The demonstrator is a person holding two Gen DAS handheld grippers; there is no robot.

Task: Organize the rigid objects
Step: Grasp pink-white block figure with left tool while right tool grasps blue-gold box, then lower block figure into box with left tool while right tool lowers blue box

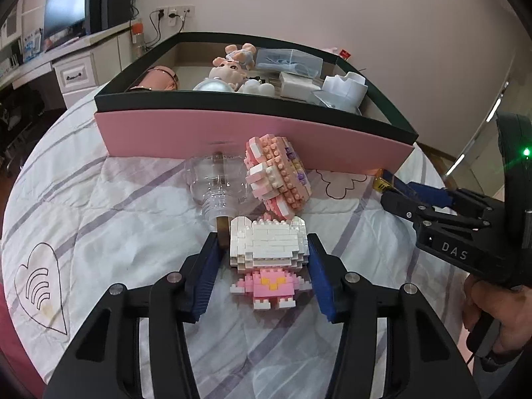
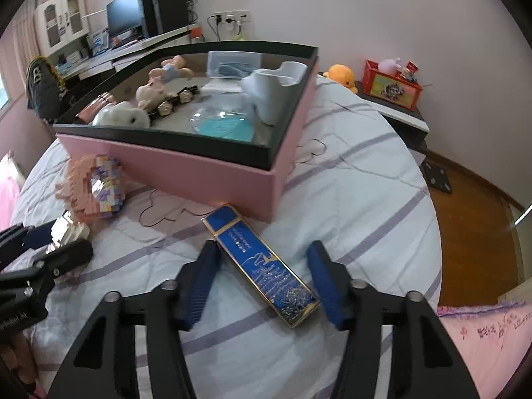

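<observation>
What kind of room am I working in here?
Most likely a bedroom: the work surface is a quilted bedspread, a desk with a monitor stands by the wall, and toys sit on a side table.

Two brick-built models are out on the quilt: one white-headed figure with a pink body (image 1: 267, 259) and one pink shell-like piece (image 1: 277, 176) leaning on the box. One clear plastic bottle (image 1: 217, 186) is lying flat, and one blue and gold flat case (image 2: 262, 266). One pink box with a black rim (image 1: 252, 139), and inside I count one doll (image 1: 229, 69), one pink cylinder (image 1: 158, 78), one clear lidded container (image 1: 289, 61), one white holder (image 1: 344, 89) and one beaded band (image 2: 176, 99). Two grippers, one left (image 1: 266, 259), one right (image 2: 262, 279). Beyond the bed: one monitor (image 2: 124, 16), one orange plush (image 2: 342, 74), one red box (image 2: 392, 83).
</observation>
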